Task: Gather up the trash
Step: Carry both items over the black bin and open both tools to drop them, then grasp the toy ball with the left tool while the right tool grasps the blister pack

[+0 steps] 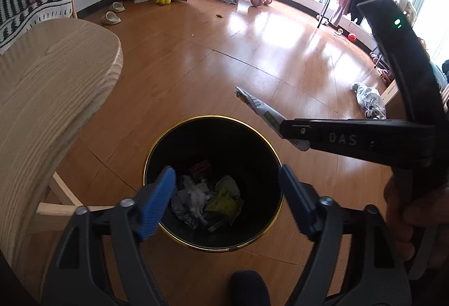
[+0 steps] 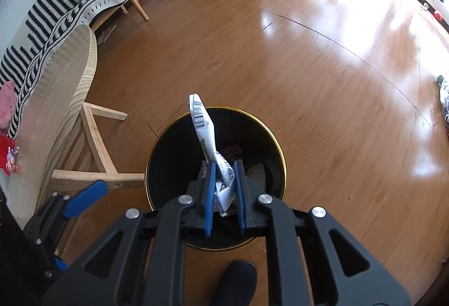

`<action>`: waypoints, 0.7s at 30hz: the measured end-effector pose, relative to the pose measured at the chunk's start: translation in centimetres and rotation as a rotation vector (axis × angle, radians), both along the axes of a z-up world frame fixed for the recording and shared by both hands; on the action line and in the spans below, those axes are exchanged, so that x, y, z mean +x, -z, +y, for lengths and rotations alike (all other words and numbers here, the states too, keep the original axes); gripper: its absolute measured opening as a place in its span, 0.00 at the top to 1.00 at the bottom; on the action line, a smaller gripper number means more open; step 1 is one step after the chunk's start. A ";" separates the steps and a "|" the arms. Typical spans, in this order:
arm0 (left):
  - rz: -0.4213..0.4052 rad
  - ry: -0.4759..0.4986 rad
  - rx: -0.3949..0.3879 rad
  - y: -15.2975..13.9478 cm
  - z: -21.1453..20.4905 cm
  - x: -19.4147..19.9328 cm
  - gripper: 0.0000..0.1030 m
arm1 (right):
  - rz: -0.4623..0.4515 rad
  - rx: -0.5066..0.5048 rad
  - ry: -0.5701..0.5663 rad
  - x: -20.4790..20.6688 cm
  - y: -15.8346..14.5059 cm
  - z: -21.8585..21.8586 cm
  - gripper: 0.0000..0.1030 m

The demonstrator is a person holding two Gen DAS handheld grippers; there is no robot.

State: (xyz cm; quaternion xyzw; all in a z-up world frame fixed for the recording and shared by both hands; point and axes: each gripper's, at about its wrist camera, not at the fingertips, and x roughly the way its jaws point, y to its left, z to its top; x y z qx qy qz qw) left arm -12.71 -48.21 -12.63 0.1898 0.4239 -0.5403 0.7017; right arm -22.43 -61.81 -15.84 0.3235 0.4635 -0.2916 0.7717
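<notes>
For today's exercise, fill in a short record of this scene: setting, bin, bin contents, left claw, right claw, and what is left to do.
setting: living room with wooden floor, round wooden table beside the bin
bin: black bin with gold rim, standing open on the floor
bin contents: crumpled paper and wrappers
left claw: open, empty, above the bin
right claw: shut on a white wrapper, held over the bin
left to do: wrapper not yet dropped

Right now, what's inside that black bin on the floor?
The bin holds crumpled white paper, a yellow-green wrapper and a dark red box. Whatever lies beneath that heap is covered.
</notes>
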 end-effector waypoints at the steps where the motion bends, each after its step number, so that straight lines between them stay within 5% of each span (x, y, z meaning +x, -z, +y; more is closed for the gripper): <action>1: -0.005 -0.002 -0.008 -0.5 0.2 -0.1 0.16 | 0.000 0.000 0.000 0.0 0.0 -0.1 0.87; 12: -0.064 -0.037 -0.084 -5.8 3.9 0.9 0.10 | 0.024 0.017 -0.010 0.9 0.5 0.0 0.83; 14: -0.068 -0.058 -0.095 -6.5 4.7 1.6 0.10 | 0.027 0.016 -0.009 1.0 0.6 0.1 0.77; 16: -0.071 -0.080 -0.096 -6.8 5.4 2.3 0.10 | 0.024 0.007 -0.007 1.1 0.4 0.2 0.41; 21: -0.099 -0.148 -0.085 -7.4 7.7 4.4 0.10 | 0.020 -0.022 -0.017 1.9 -0.4 1.1 0.36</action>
